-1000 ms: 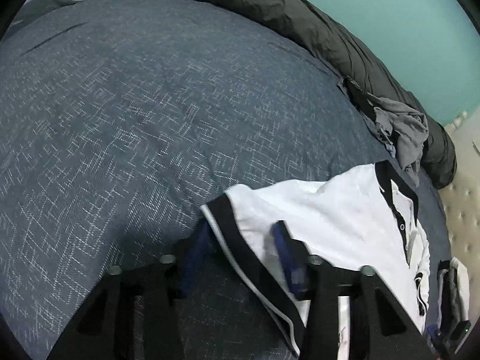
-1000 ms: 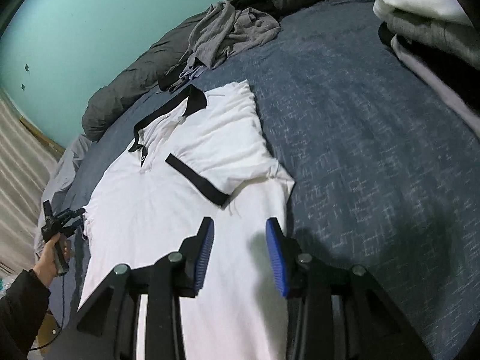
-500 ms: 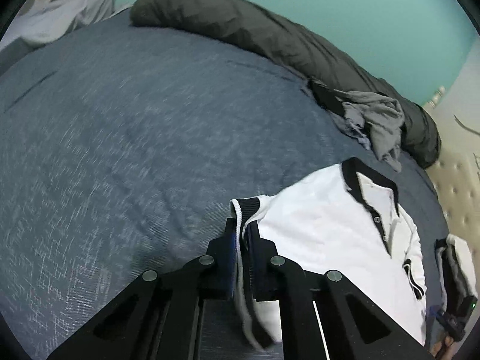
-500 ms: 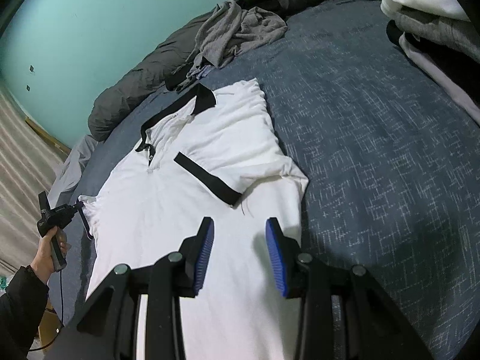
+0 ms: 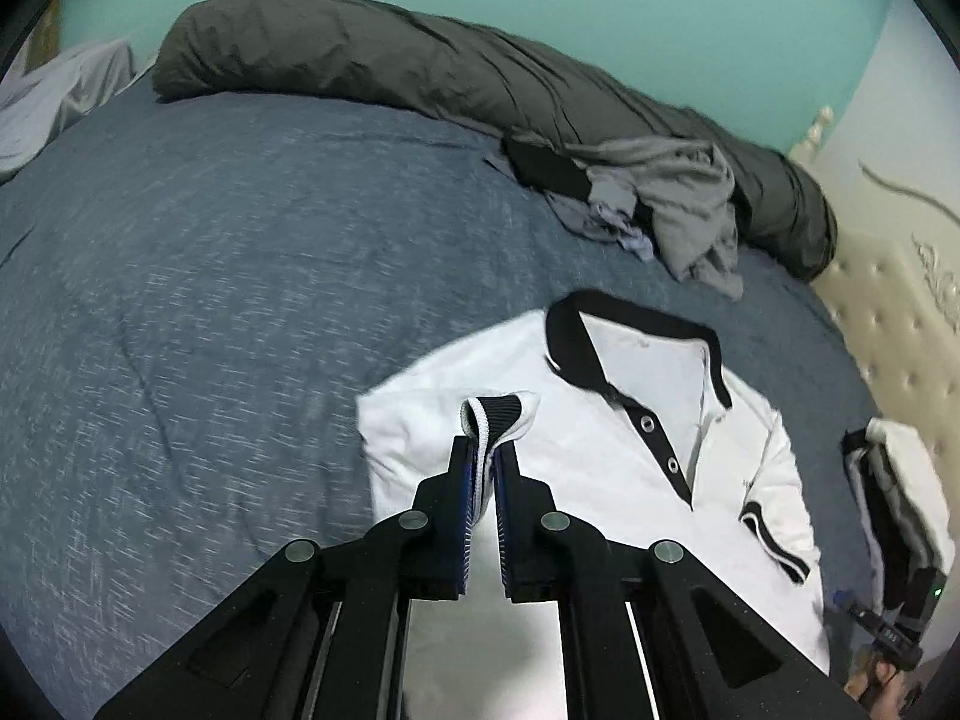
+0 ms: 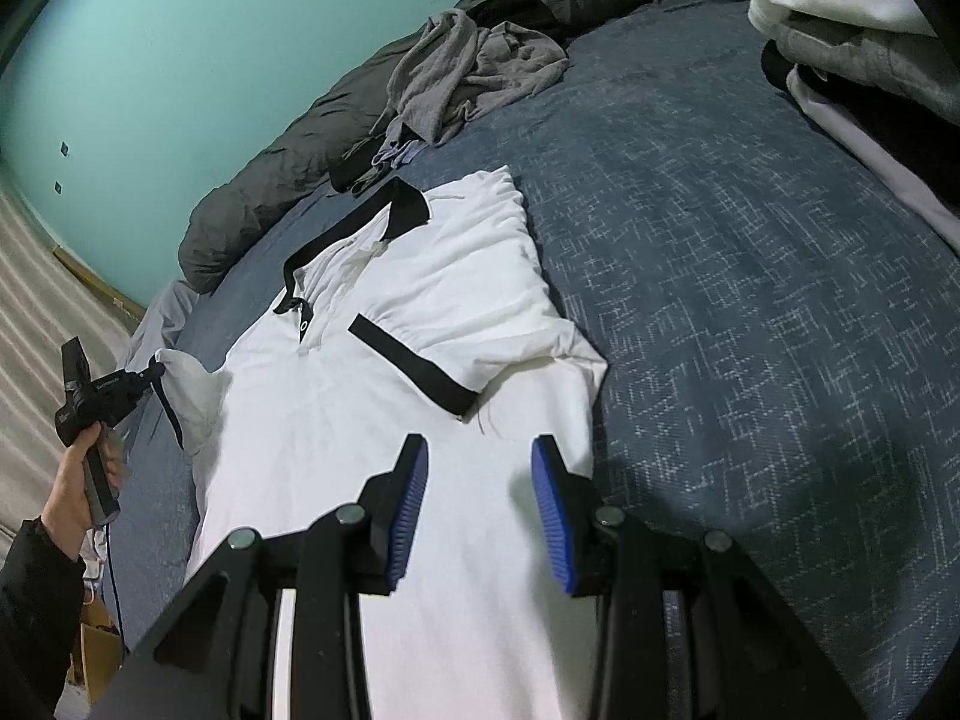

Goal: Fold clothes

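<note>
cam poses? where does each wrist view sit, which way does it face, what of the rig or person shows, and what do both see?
Left wrist: behind the left hand-held gripper, facing across the bed toward the teal wall; its fingers pinch the polo shirt's sleeve cuff.
Right wrist: behind the open right hand-held gripper, above the shirt's lower body, facing the collar; the person's left hand shows at left.
Shared: white polo shirt, grey crumpled garment, dark duvet, blue bedspread.

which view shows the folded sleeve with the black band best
The right wrist view: the folded sleeve lies flat across the polo shirt, black band fully visible. In the left wrist view it shows only small at the far edge.
</note>
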`<state>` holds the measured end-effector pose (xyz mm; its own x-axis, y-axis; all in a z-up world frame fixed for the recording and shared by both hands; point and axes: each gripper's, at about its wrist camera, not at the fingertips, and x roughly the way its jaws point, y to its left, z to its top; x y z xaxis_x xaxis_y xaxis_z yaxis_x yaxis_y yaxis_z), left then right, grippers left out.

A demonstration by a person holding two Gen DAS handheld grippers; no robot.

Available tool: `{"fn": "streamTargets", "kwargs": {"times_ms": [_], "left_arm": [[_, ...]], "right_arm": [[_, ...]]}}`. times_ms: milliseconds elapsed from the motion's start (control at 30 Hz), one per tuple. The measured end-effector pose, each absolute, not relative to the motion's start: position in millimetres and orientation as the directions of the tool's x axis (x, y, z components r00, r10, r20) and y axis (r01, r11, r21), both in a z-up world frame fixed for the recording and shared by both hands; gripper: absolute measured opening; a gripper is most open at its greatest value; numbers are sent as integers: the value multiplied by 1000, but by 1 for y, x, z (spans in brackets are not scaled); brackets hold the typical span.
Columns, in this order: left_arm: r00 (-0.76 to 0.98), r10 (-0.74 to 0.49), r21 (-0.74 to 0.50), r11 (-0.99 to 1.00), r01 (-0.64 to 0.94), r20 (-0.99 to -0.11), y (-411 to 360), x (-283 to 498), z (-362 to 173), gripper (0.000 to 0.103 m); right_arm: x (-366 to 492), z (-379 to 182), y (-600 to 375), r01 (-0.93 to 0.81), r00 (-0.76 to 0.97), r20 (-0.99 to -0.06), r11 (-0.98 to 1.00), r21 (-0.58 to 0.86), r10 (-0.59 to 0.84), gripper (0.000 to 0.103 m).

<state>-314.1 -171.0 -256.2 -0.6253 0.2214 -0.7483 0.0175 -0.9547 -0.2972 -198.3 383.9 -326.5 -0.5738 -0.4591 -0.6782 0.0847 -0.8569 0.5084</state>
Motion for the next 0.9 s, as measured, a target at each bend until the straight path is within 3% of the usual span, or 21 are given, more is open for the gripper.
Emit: {"fn": "streamTargets", "kwargs": {"times_ms": [300, 367, 467, 500, 900], "left_arm": [[-537, 254, -259, -964, -67, -805, -97, -314, -292, 9], [-515, 275, -274, -958, -80, -812, -90, -311, -298, 16], [-524, 303, -296, -950, -101, -796, -91, -299, -294, 39], [-530, 299, -298, -950, -90, -793, -100, -296, -294, 42], [-596, 246, -327, -944, 30, -764, -202, -264, -298, 42]], "right_arm": [[-198, -326, 377, 95, -569, -674, -852, 516, -471, 36], [-198, -326, 373, 102, -566, -673, -851, 514, -475, 36], [-199, -323, 368, 123, -559, -675, -853, 507, -482, 36], [-200, -322, 367, 128, -558, -674, -853, 507, -484, 36], [-213, -314, 332, 170, -546, -662, -841, 514, -515, 36]]}}
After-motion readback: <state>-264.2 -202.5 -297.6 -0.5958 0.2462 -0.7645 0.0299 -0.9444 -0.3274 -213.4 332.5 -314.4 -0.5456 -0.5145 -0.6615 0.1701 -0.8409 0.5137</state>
